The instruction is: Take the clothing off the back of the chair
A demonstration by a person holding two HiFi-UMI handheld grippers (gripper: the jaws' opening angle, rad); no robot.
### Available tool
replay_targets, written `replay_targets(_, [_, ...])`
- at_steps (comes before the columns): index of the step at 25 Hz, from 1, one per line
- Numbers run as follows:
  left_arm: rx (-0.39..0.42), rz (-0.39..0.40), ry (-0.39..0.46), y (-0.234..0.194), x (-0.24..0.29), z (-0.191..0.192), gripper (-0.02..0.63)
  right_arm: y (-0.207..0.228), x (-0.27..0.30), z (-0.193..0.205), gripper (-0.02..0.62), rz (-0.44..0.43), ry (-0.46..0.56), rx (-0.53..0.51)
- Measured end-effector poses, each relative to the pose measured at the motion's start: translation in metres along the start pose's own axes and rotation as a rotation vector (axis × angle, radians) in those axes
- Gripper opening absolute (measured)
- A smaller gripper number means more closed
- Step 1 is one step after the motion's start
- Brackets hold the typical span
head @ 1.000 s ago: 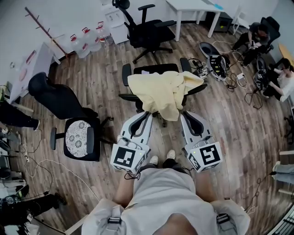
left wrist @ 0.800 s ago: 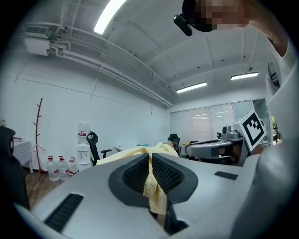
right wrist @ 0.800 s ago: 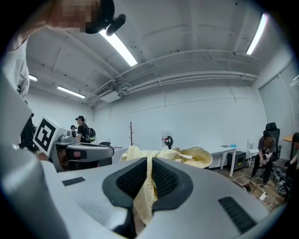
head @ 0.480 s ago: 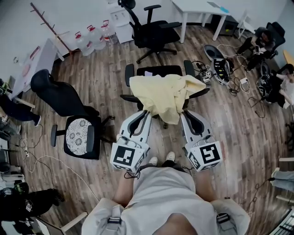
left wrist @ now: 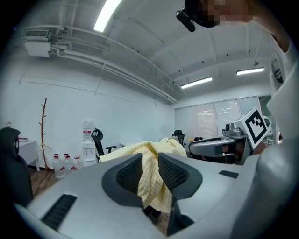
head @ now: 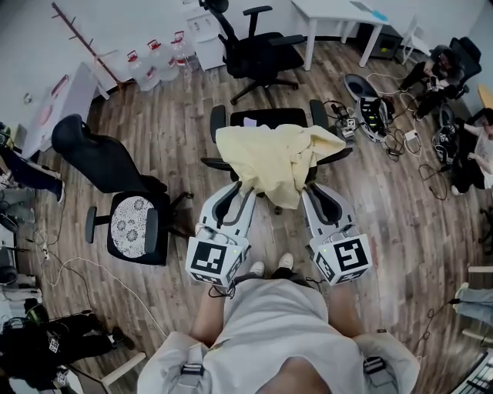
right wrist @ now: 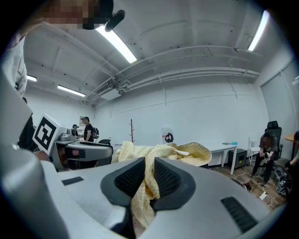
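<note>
A pale yellow garment (head: 273, 158) lies draped over the back of a black office chair (head: 266, 118), its hem hanging toward me. My left gripper (head: 245, 187) is at the hem's left part. Its jaws are opening, and the checked cloth (left wrist: 140, 149) hangs loosely in the gap between the ribbed pads. My right gripper (head: 306, 188) is at the hem's right part. Its jaws are starting to open, but a fold of the garment (right wrist: 187, 151) is still pinched in the narrow gap. The chair's backrest is hidden under the cloth.
Another black chair (head: 115, 185) with a patterned seat cushion stands to the left, and a third (head: 258, 46) stands beyond. Water bottles (head: 154, 58), a coat stand (head: 81, 38) and a white table (head: 339, 11) line the far wall. Cables and gear (head: 370, 115) lie on the wood floor at right, near seated people.
My left gripper's jaws have parted around the cloth. Both grippers and the garment stay where they were.
</note>
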State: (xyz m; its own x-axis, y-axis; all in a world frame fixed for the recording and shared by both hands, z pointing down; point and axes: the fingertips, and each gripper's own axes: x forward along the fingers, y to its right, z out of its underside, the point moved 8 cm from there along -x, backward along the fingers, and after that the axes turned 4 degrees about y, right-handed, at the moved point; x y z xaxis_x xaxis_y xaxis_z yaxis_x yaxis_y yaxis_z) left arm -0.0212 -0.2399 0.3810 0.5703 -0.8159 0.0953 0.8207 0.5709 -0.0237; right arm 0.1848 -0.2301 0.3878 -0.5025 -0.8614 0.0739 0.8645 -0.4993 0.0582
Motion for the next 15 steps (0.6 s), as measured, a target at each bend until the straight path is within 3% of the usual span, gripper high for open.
replay_targets(6, [-0.003,-0.013,-0.021,-0.002,0.004,0.005,0.127,0.001,0.005,0.004,0.141,-0.019,-0.020,0.007])
replay_targets(15, [-0.002,-0.022,-0.039,-0.004,0.009,0.008,0.150,0.004,0.013,0.007,0.196,-0.032,-0.036,0.016])
